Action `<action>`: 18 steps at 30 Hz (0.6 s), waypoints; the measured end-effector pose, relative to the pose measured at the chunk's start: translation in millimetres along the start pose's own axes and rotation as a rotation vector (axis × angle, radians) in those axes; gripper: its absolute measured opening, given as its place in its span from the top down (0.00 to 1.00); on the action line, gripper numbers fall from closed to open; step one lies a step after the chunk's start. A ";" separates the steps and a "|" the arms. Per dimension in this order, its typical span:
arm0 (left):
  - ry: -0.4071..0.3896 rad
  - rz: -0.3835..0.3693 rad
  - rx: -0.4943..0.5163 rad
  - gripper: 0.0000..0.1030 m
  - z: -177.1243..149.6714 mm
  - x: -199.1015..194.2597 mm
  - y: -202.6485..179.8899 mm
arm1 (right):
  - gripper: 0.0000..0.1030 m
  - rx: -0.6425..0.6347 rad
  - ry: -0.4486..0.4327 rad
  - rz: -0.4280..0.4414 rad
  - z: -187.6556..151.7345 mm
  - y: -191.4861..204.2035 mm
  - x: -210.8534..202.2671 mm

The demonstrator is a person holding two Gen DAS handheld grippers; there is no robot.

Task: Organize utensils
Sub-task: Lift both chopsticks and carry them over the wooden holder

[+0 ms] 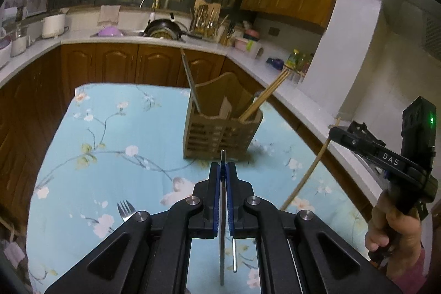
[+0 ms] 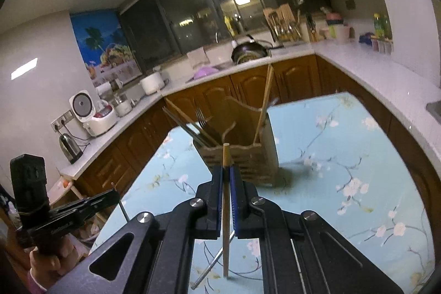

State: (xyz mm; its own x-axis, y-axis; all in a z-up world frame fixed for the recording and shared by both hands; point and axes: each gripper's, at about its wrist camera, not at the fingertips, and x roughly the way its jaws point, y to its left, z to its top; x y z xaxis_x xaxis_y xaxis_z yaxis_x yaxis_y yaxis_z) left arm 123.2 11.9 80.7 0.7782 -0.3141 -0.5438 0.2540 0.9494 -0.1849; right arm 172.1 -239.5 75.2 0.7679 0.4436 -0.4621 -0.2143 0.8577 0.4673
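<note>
Left gripper clenched on a thin metal utensil handle, jaws pinching it upright above the blue floral-cloth table. Right gripper clamped on a pale wooden chopstick — also seen slanting in the left view. Slatted wooden utensil holder standing just ahead, already holding chopsticks and forks. Silver fork lying flat on the table, near-left.

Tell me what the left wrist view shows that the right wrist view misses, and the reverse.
Left wrist only: a fork lying on the floral tablecloth, and the left gripper clamped on a metal utensil. Right wrist only: a fork standing in the holder, and the right gripper clamped on a wooden chopstick. Both: the wooden utensil holder with chopsticks in it.
</note>
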 end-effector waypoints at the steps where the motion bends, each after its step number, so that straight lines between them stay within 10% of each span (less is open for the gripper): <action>1: -0.006 0.001 0.001 0.98 1.2 -1.6 -0.2 | 0.95 -0.002 -0.011 0.000 2.3 0.5 -1.4; 18: -0.065 0.004 0.001 0.98 26.7 5.9 6.9 | 0.95 0.010 -0.082 -0.016 20.9 -7.1 -1.1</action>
State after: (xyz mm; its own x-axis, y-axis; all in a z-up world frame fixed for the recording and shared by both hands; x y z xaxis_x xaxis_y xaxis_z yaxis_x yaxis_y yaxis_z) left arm 144.9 16.8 98.1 0.8148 -0.3095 -0.4902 0.2514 0.9506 -0.1823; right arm 185.4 -251.5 88.2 0.8180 0.4066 -0.4069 -0.1957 0.8618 0.4679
